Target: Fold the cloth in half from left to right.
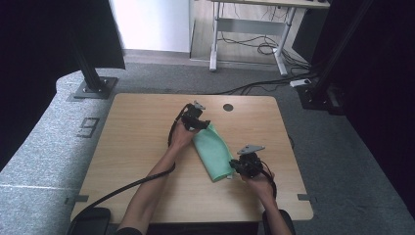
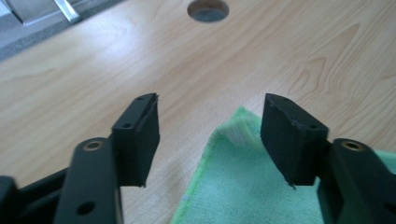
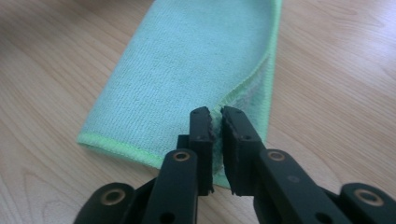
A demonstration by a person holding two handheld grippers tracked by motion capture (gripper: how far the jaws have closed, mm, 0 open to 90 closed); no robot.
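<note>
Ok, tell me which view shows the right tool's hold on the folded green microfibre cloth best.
The right gripper view: the right tool pinches the folded green microfibre cloth at its edge. The high view shows the whole cloth, small. The left gripper view shows one corner.

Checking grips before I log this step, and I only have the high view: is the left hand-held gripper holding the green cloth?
Observer: No. The left hand-held gripper is open. A corner of the green cloth lies between its jaws, with neither pad pressing on it.
Operator: And the right one?
Observer: The right hand-held gripper is shut on the cloth's edge, with the hem pinched between its pads.
Operator: Is the cloth folded there?
Observer: Yes. In the right gripper view, an upper layer with a bright green hem lies over a lower layer at the pinch.
</note>
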